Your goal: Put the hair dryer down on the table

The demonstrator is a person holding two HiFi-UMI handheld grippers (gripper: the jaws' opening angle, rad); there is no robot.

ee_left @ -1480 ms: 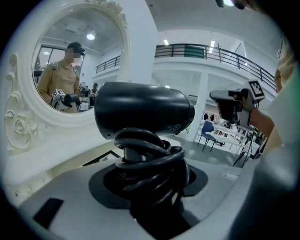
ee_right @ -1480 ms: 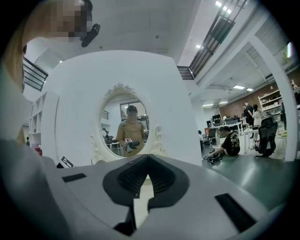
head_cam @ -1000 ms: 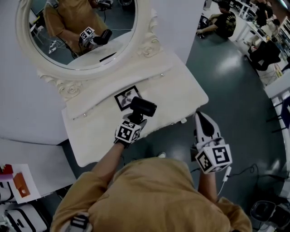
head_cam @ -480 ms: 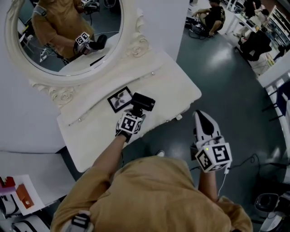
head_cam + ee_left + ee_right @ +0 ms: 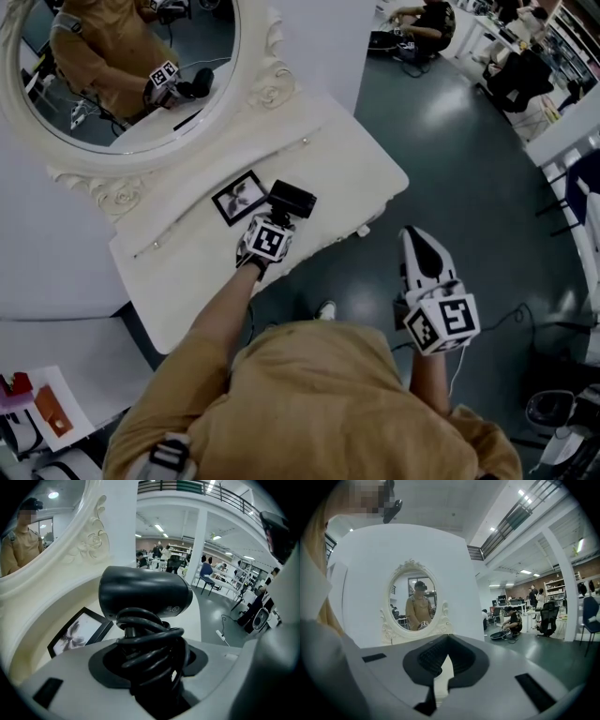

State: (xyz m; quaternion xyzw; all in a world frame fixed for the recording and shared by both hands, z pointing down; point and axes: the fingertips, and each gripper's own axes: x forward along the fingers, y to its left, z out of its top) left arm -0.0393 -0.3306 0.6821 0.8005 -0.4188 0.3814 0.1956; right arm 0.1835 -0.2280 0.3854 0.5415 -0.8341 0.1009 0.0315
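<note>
The black hair dryer (image 5: 292, 199), its black cord wound round the handle, is pinched at that handle by the left gripper (image 5: 279, 225). In the left gripper view the cord-wrapped handle is seen clamped between the jaws, with the barrel (image 5: 145, 597) lying crosswise beyond them. The hair dryer is held over the white bench (image 5: 361, 164) near its front edge, just beside a black-framed picture frame (image 5: 239, 197). Whether the bench is touched by it cannot be told. An oval mirror (image 5: 122, 84) in an ornate white frame is set along the bench's back edge. The right gripper (image 5: 420, 246) is held off the bench's right corner, over the grey floor (image 5: 469, 169), its jaws pressed together with nothing between them.
</note>
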